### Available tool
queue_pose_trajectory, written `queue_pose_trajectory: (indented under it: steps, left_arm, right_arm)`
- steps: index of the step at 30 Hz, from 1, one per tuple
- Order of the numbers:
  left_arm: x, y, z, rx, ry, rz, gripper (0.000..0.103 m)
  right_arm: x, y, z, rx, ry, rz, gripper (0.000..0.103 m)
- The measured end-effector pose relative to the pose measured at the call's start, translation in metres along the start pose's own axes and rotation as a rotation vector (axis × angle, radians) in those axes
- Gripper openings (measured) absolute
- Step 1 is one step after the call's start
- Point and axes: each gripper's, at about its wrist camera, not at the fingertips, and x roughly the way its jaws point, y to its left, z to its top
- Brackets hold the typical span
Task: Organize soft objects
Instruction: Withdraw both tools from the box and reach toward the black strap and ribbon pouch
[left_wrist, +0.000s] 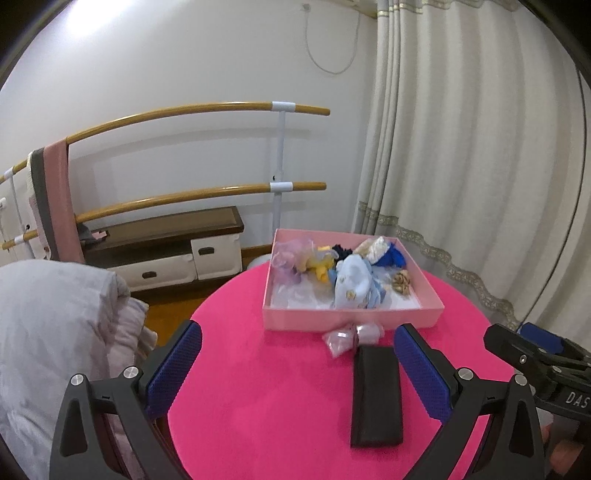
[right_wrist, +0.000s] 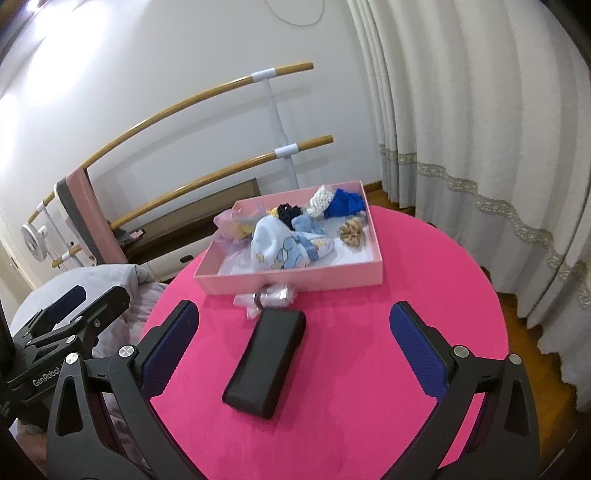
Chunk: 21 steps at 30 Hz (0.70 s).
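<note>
On the round pink table (left_wrist: 258, 387), seen from the left wrist, we find our left gripper (left_wrist: 297, 362) with its blue-padded fingers (left_wrist: 173, 365) spread wide and nothing between them. A black case (left_wrist: 376, 397) lies flat just inside the right-hand finger, and a small clear pouch (left_wrist: 351, 336) sits at its far end, touching the front wall of the pink box (left_wrist: 351, 317). Inside the box we see a pale blue printed cloth (left_wrist: 351, 284), a yellow piece (left_wrist: 319, 267), a bright blue cloth (left_wrist: 393, 258) at the far corner and a tan scrunchie (left_wrist: 400, 282) lying apart near the right wall. Our right gripper (left_wrist: 535, 354) shows at the right edge. A grey quilt (left_wrist: 55, 332) lies off the table to the left.

From the right wrist, we see our right gripper (right_wrist: 293, 339) equally wide apart and empty, with the black case (right_wrist: 266, 363) lying slanted between the fingers (right_wrist: 415, 347) on the table (right_wrist: 369, 369). The pouch (right_wrist: 271, 297) rests against the box (right_wrist: 295, 282), which holds the pale blue cloth (right_wrist: 280, 245), the bright blue cloth (right_wrist: 343, 203) and the scrunchie (right_wrist: 352, 229). Our left gripper (right_wrist: 74, 306) appears at the left, over the quilt (right_wrist: 103, 275), also parted.
</note>
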Motion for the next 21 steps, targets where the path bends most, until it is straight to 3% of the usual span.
queue_pose_trajectory:
  steps: [10,21]
  left_arm:
    - [-0.032,0.012,-0.029,-0.02,0.013,0.01,0.103]
    - [-0.027,0.026,-0.034,-0.033,0.044,0.033,0.103]
  right_arm:
    - [-0.009,0.016,-0.031,-0.032,0.009,-0.011,0.103]
    - [0.006,0.017,-0.041,-0.034,0.05,-0.025,0.103]
